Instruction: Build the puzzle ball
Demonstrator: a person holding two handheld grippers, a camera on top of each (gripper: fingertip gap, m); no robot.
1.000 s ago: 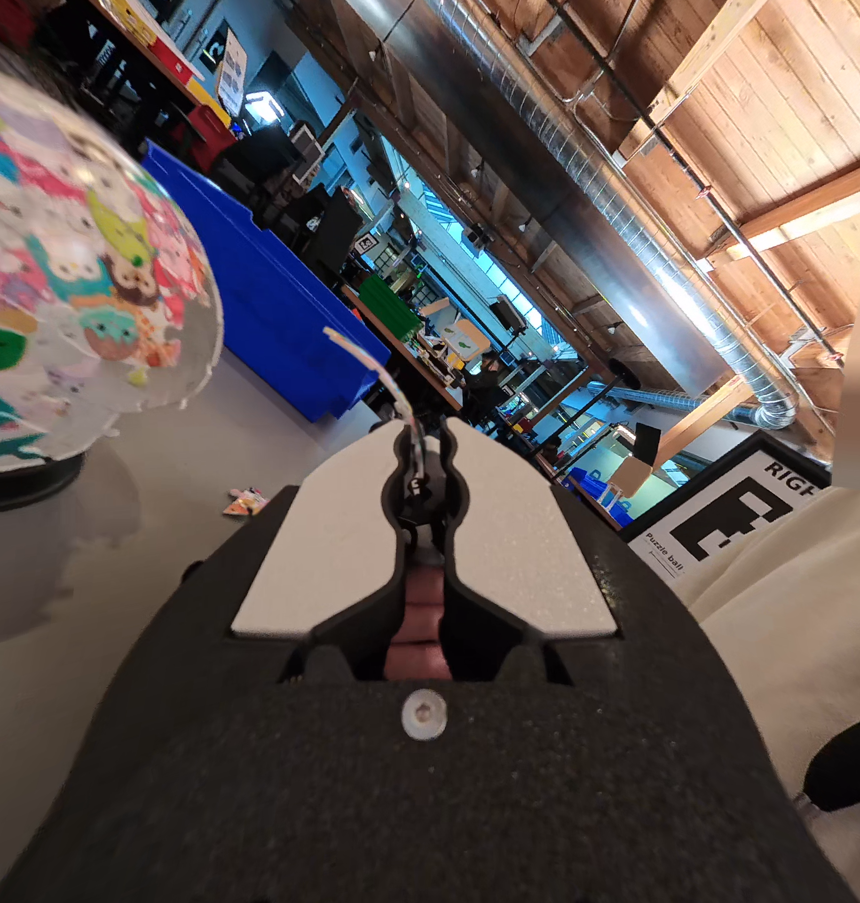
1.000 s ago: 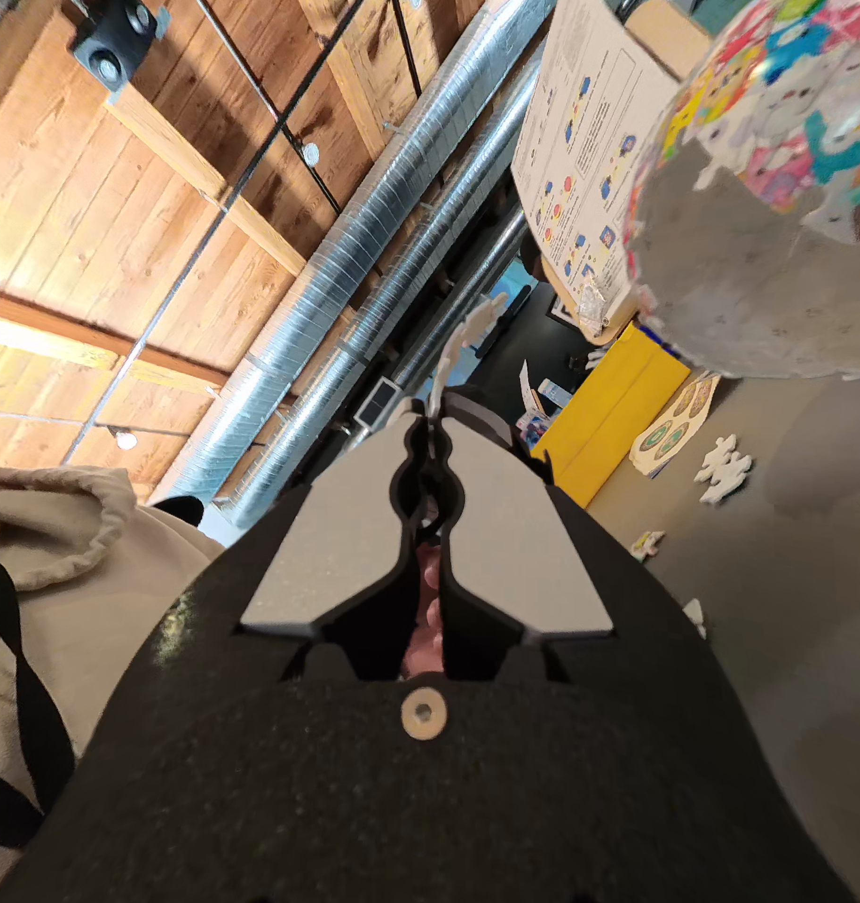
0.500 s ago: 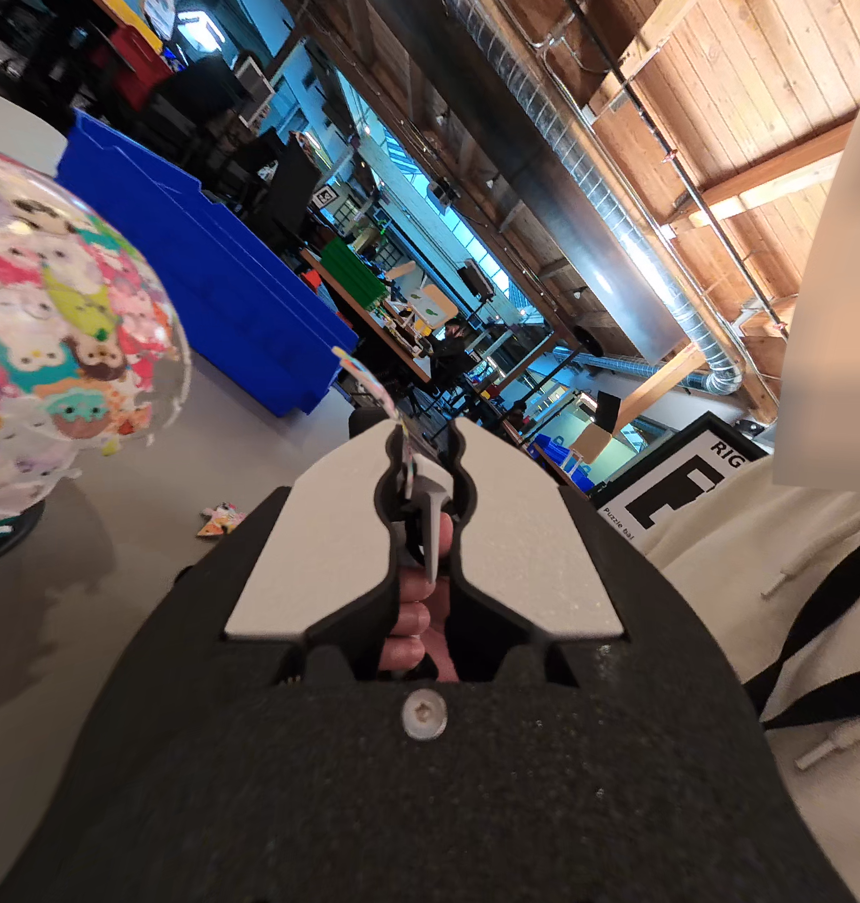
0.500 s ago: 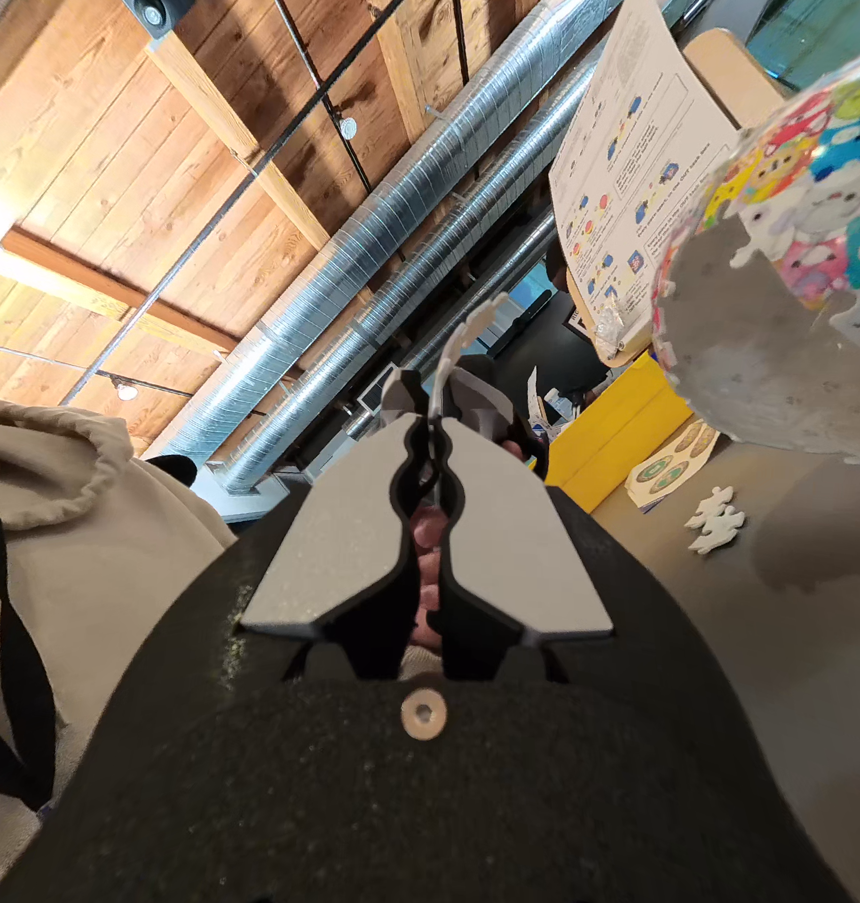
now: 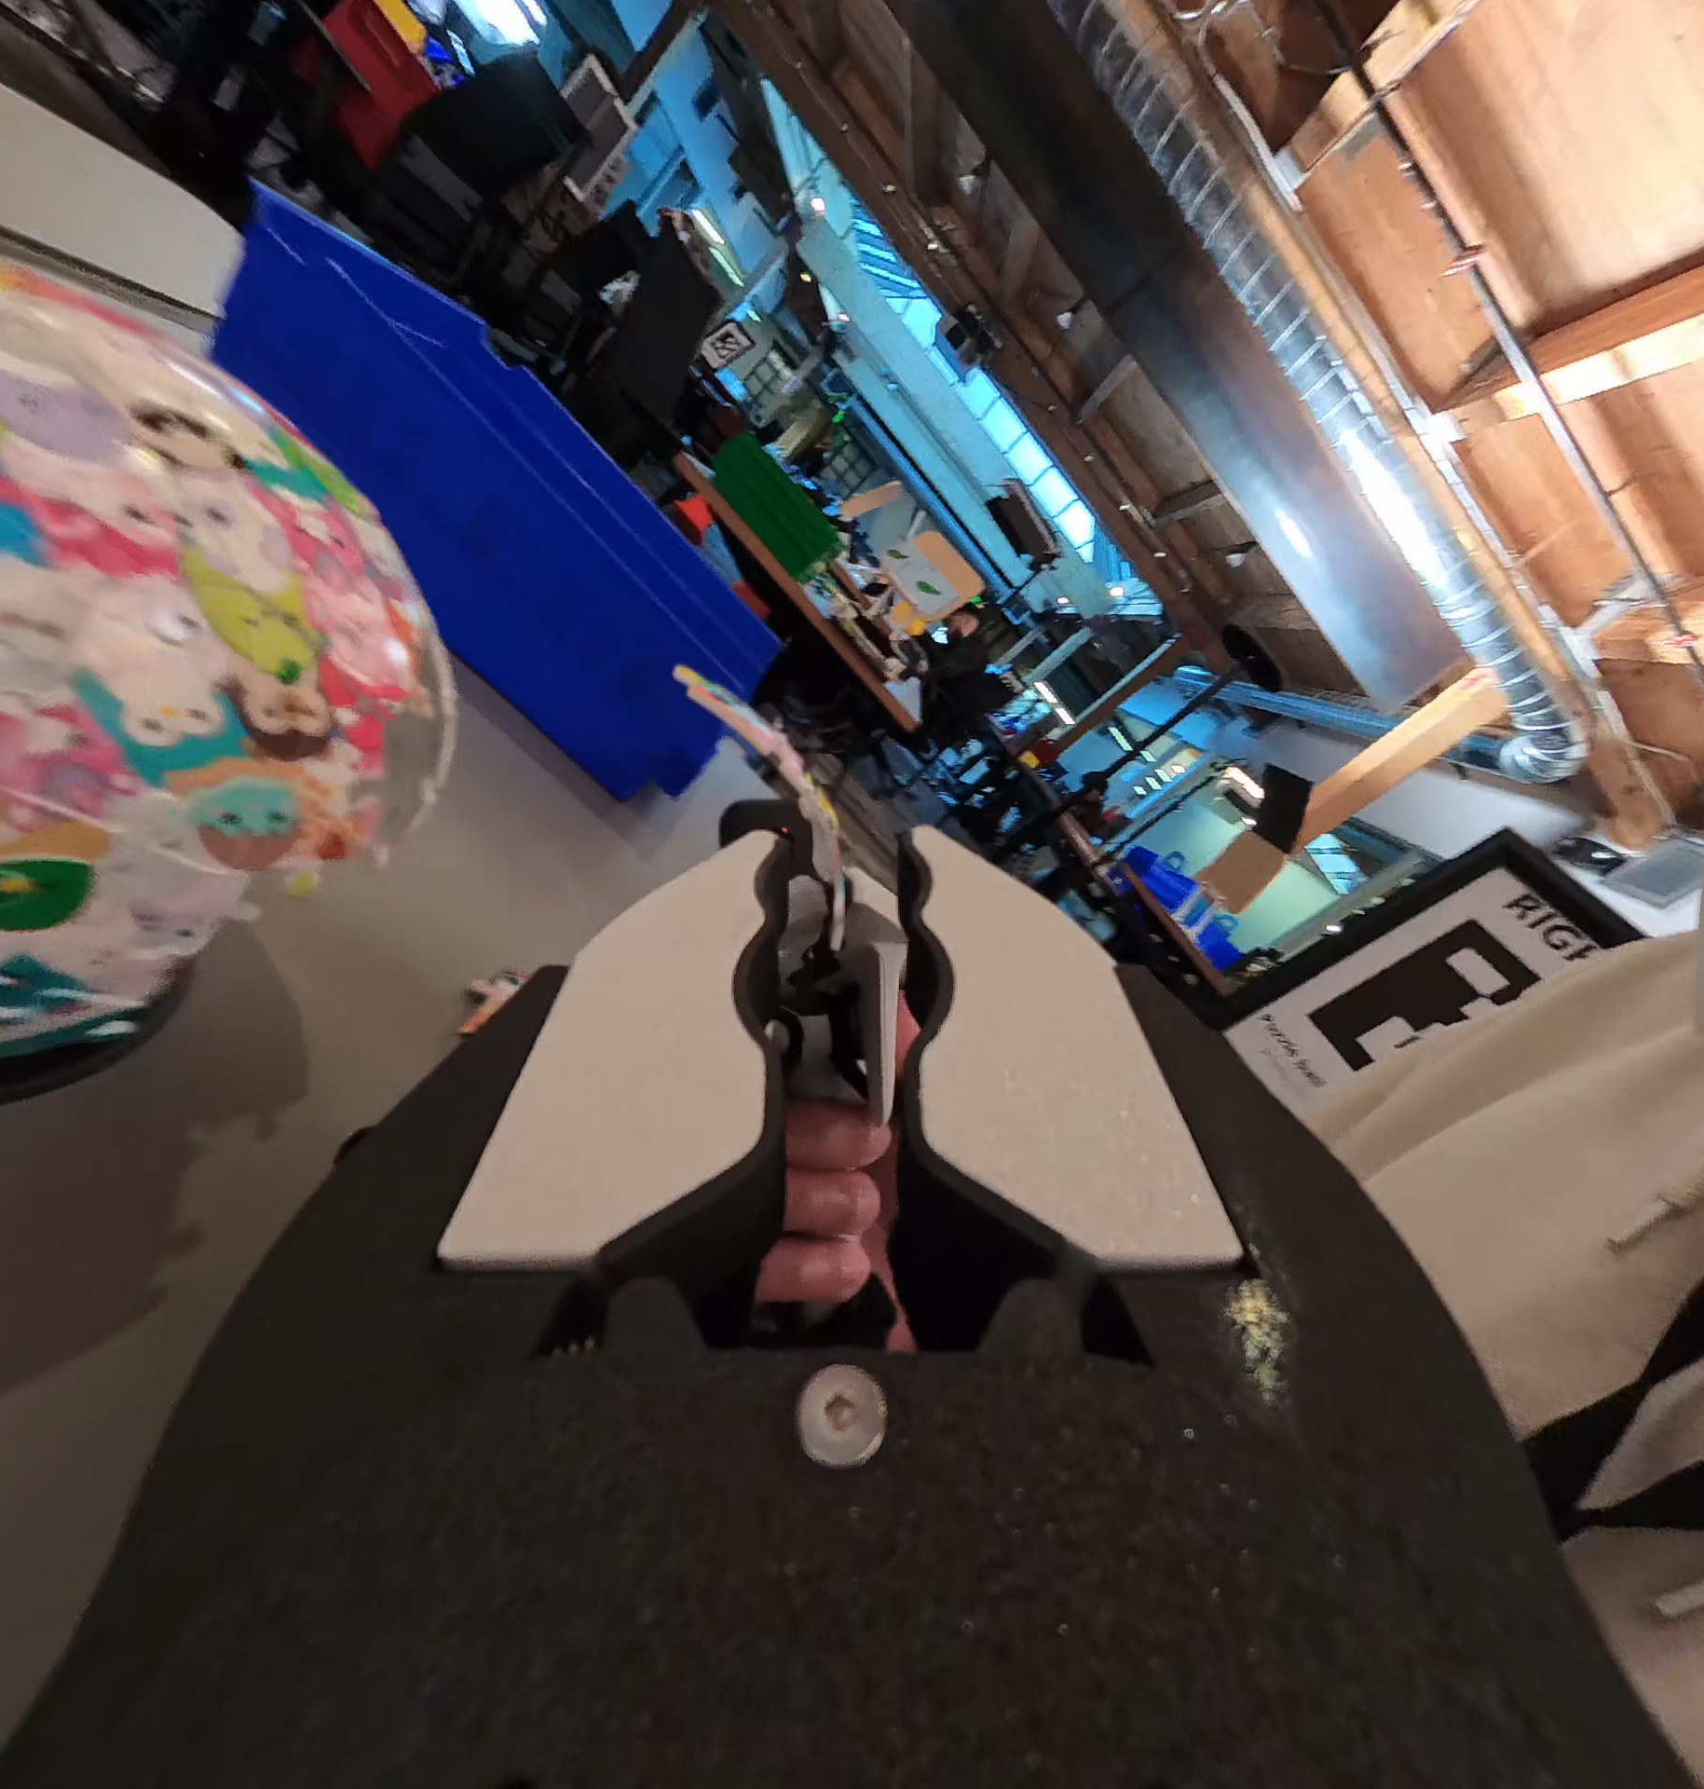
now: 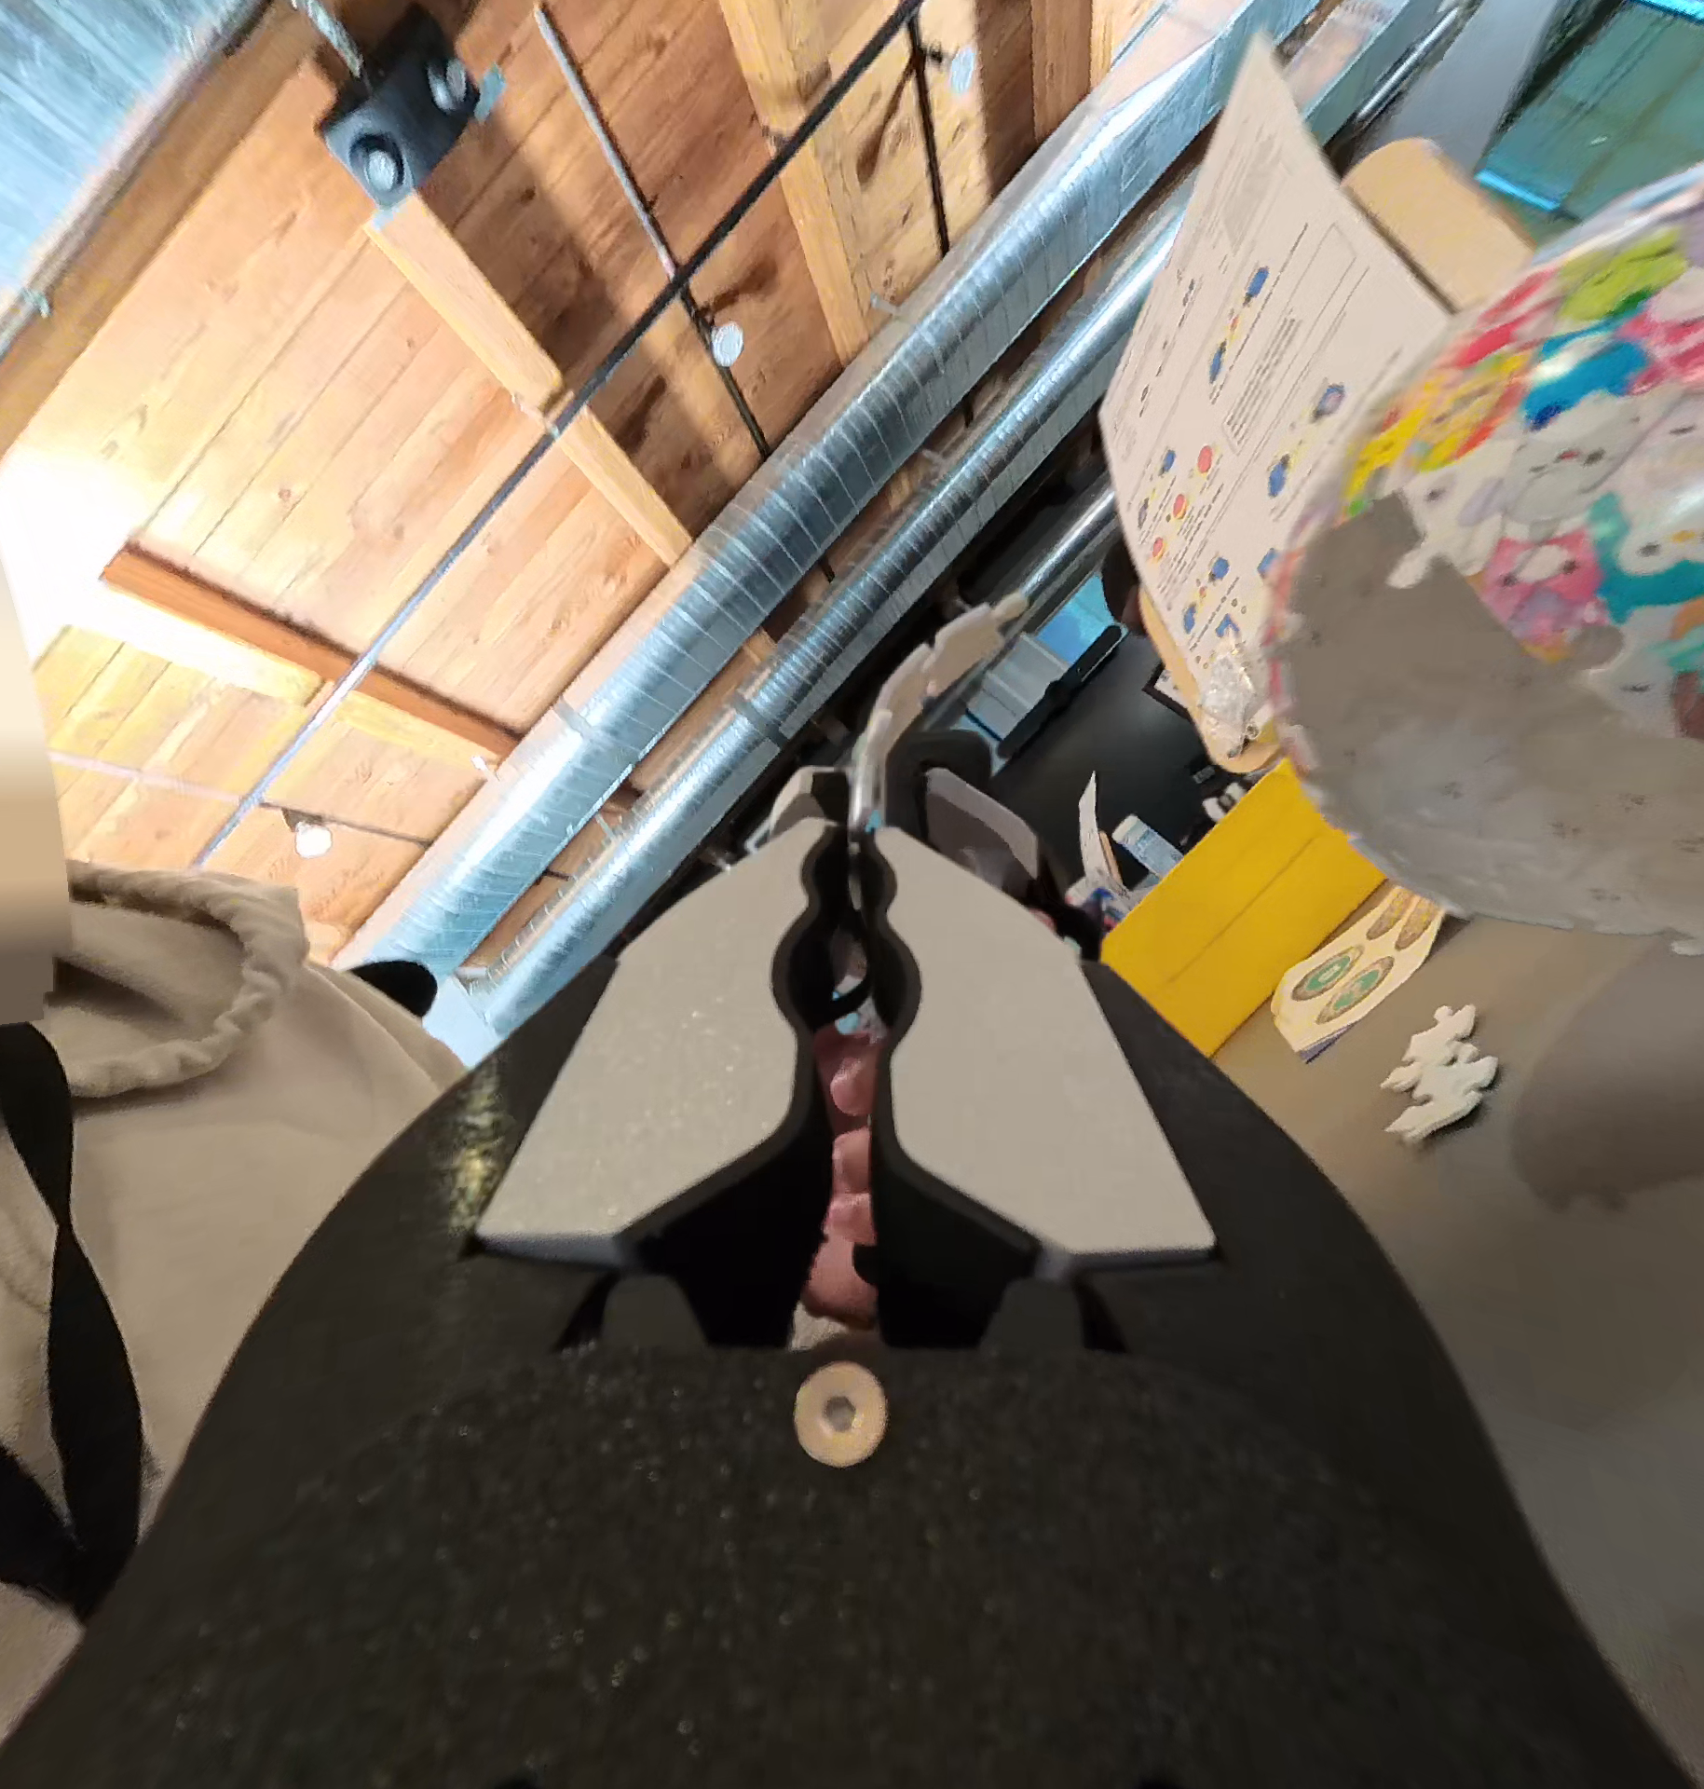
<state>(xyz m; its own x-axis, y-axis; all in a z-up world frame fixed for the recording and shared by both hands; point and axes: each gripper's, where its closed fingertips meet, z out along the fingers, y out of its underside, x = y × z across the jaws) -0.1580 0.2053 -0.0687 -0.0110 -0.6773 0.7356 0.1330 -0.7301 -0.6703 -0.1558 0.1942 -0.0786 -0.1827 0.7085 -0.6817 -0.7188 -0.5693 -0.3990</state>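
Both grippers are raised off the table, facing each other, with one puzzle piece (image 5: pixel 765 750) caught between them. The right gripper (image 6: pixel 852 837) is clenched on the piece's edge, its white back toward that camera. The left gripper (image 5: pixel 833 857) has its jaws slightly parted around the same piece, so I'd call it released, or only loosely touching. The half-built puzzle ball (image 5: pixel 160 668) sits on its dark stand (image 5: pixel 44 1070) off to the left gripper's side, a ragged gap (image 6: pixel 1467 736) showing its grey inside. The hold looks thin to me: a tug or twist during the handover could flick the piece out or bend its tabs. More loose pieces (image 6: pixel 1438 1070) lie on the grey table (image 5: pixel 102 1307).
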